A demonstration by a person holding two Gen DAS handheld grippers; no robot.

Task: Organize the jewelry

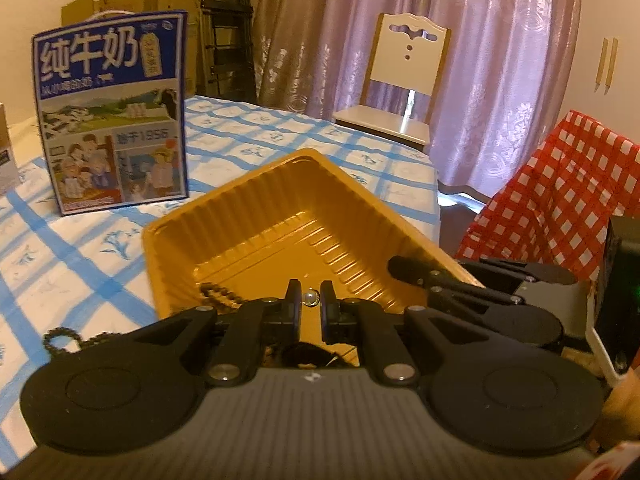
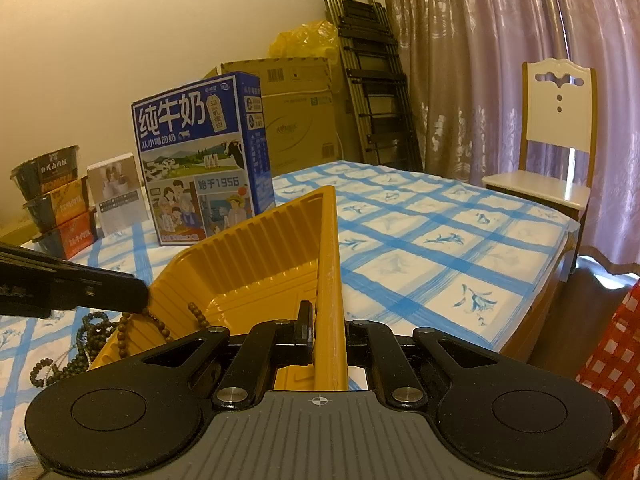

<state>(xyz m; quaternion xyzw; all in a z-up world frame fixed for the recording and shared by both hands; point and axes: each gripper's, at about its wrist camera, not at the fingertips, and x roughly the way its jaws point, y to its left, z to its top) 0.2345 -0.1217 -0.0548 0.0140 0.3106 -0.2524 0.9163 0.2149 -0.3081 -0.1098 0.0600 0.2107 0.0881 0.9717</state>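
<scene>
Between left gripper [image 1: 310,298] jaws, a pinched glossy round pearl [image 1: 310,297]; right gripper [image 2: 324,330] jaws clamped on ribbed golden tray [image 1: 248,216] rim.

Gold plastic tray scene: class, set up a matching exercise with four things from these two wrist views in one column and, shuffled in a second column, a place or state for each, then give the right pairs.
Things
1. pearl bead
2. gold plastic tray
3. blue milk carton box
4. dark bead strand

Places or states
A. stands upright on the blue checked tablecloth
B. draped over the tray's rim
C. pinched between the left claw's fingers
D. its rim clamped by the right claw

Pairs: 1-C, 2-D, 3-A, 4-B
</scene>
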